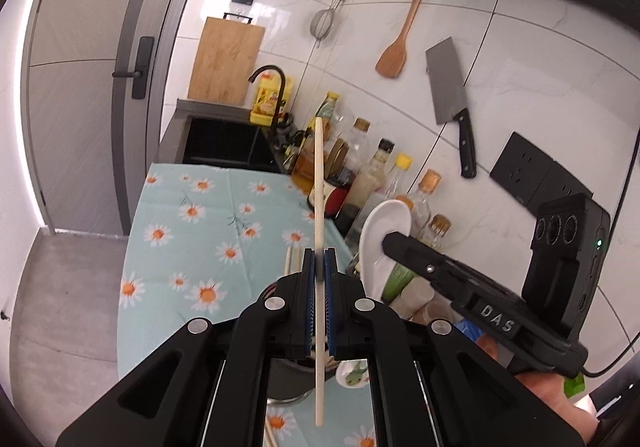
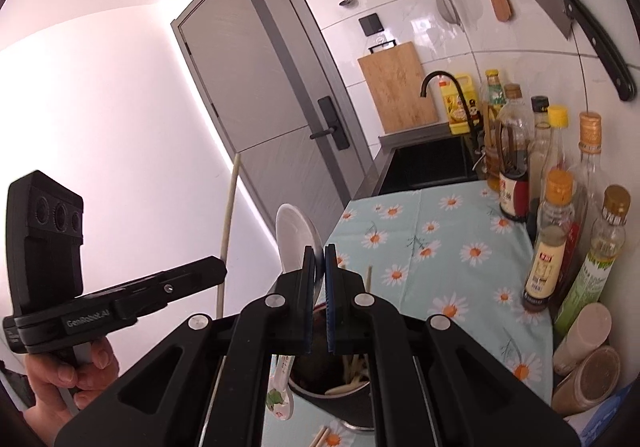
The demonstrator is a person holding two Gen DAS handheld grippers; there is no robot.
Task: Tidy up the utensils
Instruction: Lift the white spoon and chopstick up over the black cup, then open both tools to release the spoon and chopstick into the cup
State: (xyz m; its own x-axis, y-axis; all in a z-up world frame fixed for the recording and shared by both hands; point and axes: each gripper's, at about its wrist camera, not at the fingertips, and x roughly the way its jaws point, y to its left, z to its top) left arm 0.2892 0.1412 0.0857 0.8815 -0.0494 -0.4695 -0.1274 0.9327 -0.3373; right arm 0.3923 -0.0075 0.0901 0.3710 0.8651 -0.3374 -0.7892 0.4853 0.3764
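Your left gripper [image 1: 319, 259] is clamped on one chopstick [image 1: 319, 183], held upright. Your right gripper [image 2: 319, 259] pinches one white spoon [image 2: 296, 243], bowl toward 11 o'clock. Below, at 6 o'clock, one dark pot [image 2: 340, 403] on the bench [image 2: 440, 239] holds more utensils.

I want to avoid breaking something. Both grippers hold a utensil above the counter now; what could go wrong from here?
1. The left gripper pinches the long chopstick near its middle; it could pivot or slip out.
2. The right gripper grips the white spoon only by its edge; if it drops, it may break.
3. The two grippers are close together, so spoon and chopstick could collide, or knock the bottles beside them.
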